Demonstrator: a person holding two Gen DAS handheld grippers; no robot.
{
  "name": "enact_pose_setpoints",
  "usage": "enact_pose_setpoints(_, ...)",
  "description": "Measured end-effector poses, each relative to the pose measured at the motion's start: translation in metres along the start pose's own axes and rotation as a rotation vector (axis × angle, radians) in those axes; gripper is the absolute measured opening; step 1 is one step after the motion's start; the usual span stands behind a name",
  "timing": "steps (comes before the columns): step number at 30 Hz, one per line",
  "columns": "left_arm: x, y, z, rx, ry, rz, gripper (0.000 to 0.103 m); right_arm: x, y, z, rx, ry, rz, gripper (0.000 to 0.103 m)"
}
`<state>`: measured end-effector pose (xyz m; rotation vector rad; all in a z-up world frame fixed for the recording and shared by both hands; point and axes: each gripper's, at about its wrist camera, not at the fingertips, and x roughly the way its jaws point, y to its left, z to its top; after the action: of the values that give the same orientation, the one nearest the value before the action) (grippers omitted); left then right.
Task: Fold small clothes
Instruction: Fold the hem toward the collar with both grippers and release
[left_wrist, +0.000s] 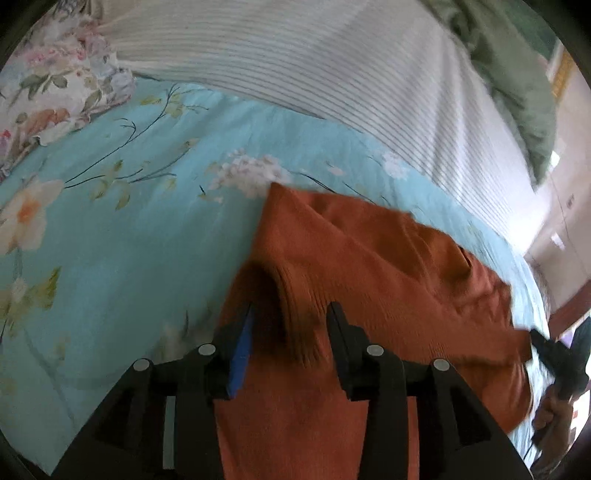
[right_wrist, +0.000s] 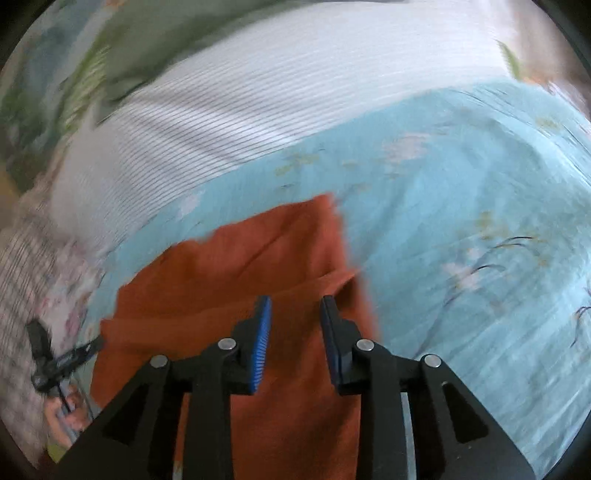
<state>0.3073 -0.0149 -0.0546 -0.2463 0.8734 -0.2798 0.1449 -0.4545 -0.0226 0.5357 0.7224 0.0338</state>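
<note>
A rust-orange knit garment lies on a light blue floral bedspread. My left gripper is open over its left edge, with a raised ribbed fold of the cloth between the jaws. In the right wrist view the same garment fills the lower middle. My right gripper is open over its right part, with cloth under the jaws and nothing pinched. The right gripper shows at the far right of the left wrist view, by the garment's corner. The left gripper shows at the far left of the right wrist view.
A white striped blanket lies across the back of the bed. A green pillow sits at the upper right, a floral pillow at the upper left. The right wrist view is motion-blurred.
</note>
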Motion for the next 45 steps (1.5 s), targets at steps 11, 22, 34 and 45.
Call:
enact_pose_setpoints(11,0.011,-0.084,-0.059,0.323,0.119,0.027,0.040,0.077,0.030,-0.004,-0.166,0.241,0.033,0.022)
enact_pose_setpoints(22,0.050,-0.034,0.050,0.084,0.021,0.151,0.036,0.036,-0.047,0.036,0.102,-0.014,-0.166,0.025)
enact_pose_setpoints(34,-0.045,-0.005,-0.047,-0.119,-0.020,0.018,0.052,-0.003,0.014,-0.058,0.073,0.040,0.042,0.046)
enact_pose_setpoints(45,-0.091,-0.005,-0.140,-0.257,0.002,-0.092,0.066,-0.023,0.044,-0.117,0.119,0.073,0.120,0.047)
